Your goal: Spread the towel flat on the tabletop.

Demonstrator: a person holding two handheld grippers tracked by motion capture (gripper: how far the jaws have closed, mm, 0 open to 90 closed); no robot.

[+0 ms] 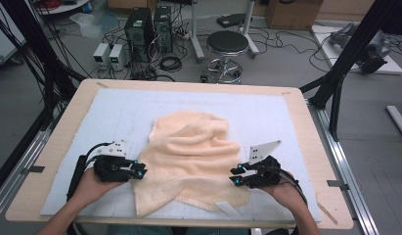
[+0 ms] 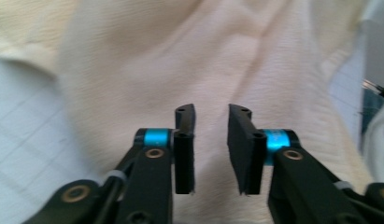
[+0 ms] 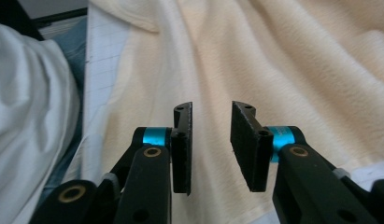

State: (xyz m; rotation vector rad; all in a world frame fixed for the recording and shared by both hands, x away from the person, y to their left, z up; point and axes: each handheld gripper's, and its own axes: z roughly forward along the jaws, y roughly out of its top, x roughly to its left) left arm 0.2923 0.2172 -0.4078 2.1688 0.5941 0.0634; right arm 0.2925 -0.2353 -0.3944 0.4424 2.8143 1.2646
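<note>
A cream towel (image 1: 189, 156) lies crumpled on the white mat (image 1: 267, 112), bunched toward the far side and spreading to the near edge. My left gripper (image 1: 140, 172) sits at the towel's left edge, pointing right. My right gripper (image 1: 236, 175) sits at its right edge, pointing left. In the left gripper view the left gripper (image 2: 211, 114) hangs just over the towel (image 2: 180, 56), jaws apart with nothing between them. In the right gripper view the right gripper (image 3: 211, 109) likewise stands open over the towel (image 3: 273, 56), with a gap between the pads.
The mat covers a wooden table (image 1: 306, 127). A small white strip (image 1: 228, 209) lies near the front edge. A person's white garment (image 3: 26, 116) shows at the left of the right gripper view. Beyond the table stand a stool (image 1: 227, 46), computer towers (image 1: 140, 27) and cables.
</note>
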